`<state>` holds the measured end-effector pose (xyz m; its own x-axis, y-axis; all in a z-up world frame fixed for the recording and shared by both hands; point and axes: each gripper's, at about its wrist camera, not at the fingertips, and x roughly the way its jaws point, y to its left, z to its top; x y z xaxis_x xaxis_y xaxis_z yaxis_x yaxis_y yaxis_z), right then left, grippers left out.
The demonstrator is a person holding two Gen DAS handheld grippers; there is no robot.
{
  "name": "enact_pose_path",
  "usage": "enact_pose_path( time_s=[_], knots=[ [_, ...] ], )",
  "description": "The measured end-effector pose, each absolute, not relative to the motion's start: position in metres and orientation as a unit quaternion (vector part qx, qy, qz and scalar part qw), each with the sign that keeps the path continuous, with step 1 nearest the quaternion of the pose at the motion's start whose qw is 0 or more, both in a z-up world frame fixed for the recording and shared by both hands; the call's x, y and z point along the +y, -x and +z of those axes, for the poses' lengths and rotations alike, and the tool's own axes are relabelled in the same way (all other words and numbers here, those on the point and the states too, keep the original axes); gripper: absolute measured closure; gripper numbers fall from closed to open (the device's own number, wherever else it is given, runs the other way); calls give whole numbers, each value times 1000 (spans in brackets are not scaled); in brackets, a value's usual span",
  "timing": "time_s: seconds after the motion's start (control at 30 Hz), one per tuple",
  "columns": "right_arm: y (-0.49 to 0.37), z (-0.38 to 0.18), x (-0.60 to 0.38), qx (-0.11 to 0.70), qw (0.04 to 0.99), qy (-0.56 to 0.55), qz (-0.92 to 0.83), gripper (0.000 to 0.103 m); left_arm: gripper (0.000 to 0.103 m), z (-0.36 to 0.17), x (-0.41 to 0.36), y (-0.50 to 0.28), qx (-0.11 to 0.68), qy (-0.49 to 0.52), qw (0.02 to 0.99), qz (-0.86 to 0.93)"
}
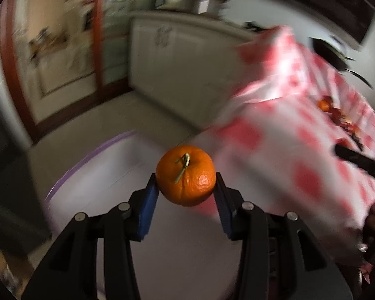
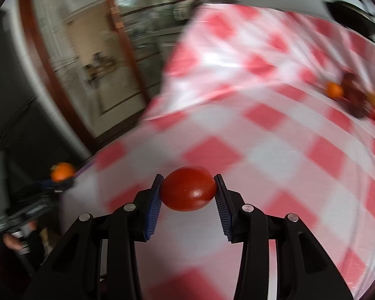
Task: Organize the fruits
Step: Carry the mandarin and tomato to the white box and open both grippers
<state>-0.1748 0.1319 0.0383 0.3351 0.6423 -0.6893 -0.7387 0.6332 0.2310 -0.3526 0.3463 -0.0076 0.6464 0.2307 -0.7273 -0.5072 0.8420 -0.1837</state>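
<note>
— Fruit in both grippers, as far as I can make out. The left gripper [image 1: 186,185] has its blue pads pressed against the sides of a mandarin [image 1: 186,175], stalk facing the camera, jaws only part way apart and no wider than the fruit.

— And the other one?

— The right gripper [image 2: 187,190] is clamped the same way on a tomato [image 2: 188,188], smooth and red, pinched right at the fingertips. Both fruits hang clear of everything, nothing touching them underneath.

— Where are they in relation to the table?

— The tomato sits above the red-and-white checked tablecloth [image 2: 275,130], which spreads out ahead of and below that gripper. The mandarin is off the cloth's hanging edge, which lies just to the right of its gripper; a pale surface shows below it, though it's too blurred to name.

— So how much is done?

— Little that I can confirm. Far ahead and to the right of the right gripper there's a pile of fruit [image 2: 355,97] on the cloth, an orange one and some dark red ones among it. I'd judge these two pieces are mid-carry, with sorting of that pile left. Where they're headed, I can't tell; no bowl or basket shows.
</note>
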Motion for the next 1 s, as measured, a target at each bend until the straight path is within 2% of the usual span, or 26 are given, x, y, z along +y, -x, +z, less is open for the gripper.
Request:
enact_pose_path(
  time_s=[0.23, 0.33, 0.43, 0.6, 0.63, 0.7, 0.77, 0.87, 0.9, 0.93, 1.0],
  knots=[
    [267, 44, 209, 363, 733, 160, 553, 61, 59, -51, 381, 386, 407, 217, 853, 246],
    [296, 11, 239, 379, 703, 241, 551, 61, 59, -67, 389, 390, 427, 214, 838, 265],
    [305, -39, 262, 429, 667, 286, 539, 61, 59, -86, 398, 395, 448, 233, 820, 271],
    [310, -98, 285, 465, 632, 348, 513, 61, 58, -101, 391, 390, 470, 222, 812, 265],
    [310, -104, 286, 473, 627, 352, 509, 58, 58, -106, 389, 390, 475, 222, 810, 263],
    [310, -114, 285, 486, 619, 359, 502, 33, 58, -116, 390, 390, 486, 234, 802, 258],
    [313, -119, 280, 492, 611, 363, 503, 26, 54, -123, 394, 390, 492, 239, 794, 264],
    [318, -122, 271, 490, 605, 379, 501, 21, 40, -123, 393, 388, 494, 227, 795, 269],
    [323, -122, 268, 486, 599, 388, 504, 20, 30, -123, 391, 385, 496, 218, 795, 272],
    [321, -122, 267, 485, 594, 395, 505, 19, 24, -123, 389, 384, 497, 210, 796, 275],
    [331, -121, 261, 478, 584, 417, 507, 16, 24, -126, 387, 384, 508, 201, 791, 276]
  ],
)
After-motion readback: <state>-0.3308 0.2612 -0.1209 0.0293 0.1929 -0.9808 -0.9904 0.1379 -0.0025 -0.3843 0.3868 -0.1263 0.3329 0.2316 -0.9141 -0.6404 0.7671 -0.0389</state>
